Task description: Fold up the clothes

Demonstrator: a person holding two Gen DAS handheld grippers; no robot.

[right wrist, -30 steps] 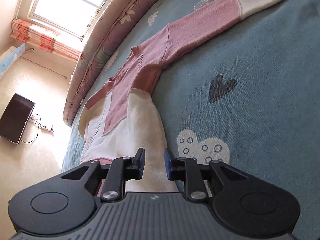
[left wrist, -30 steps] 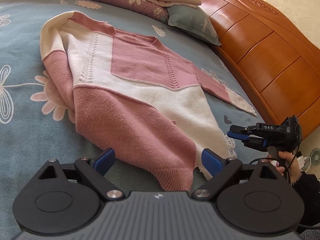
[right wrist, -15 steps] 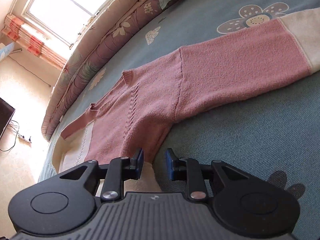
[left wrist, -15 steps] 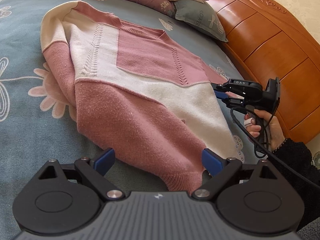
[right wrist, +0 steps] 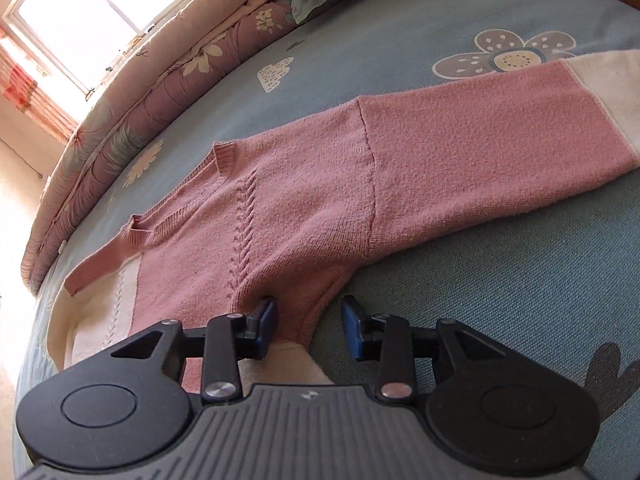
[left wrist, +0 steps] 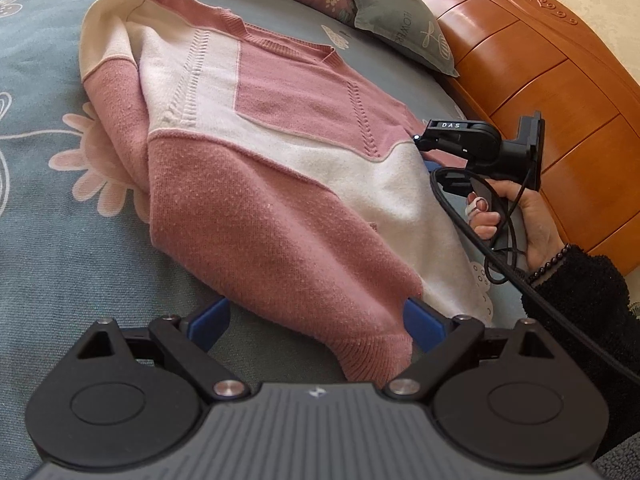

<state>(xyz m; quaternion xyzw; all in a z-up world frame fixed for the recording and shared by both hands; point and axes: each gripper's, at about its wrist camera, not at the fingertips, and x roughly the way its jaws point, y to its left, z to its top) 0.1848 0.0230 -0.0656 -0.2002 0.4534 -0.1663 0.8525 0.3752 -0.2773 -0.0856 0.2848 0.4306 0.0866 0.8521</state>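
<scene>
We fold pink and white sweater (left wrist: 280, 184), flat on blue bed (left wrist: 48, 240). Left gripper (left wrist: 316, 320) wide apart at hem, holding nothing. Right gripper (right wrist: 308, 320) jaws just opening at armpit, not pinching. Next, we think: grab sleeve (right wrist: 480, 120), fold across.

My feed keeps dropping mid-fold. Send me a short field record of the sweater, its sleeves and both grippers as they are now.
garment: pink and cream sweater lying on blue floral bedsheet
far sleeve: folded in along the body
near sleeve: laid out straight
left gripper: open, hem between its fingers, not pinched
right gripper: open, jaws just been opening, straddling the underarm edge
other: pillow; wooden footboard
</scene>
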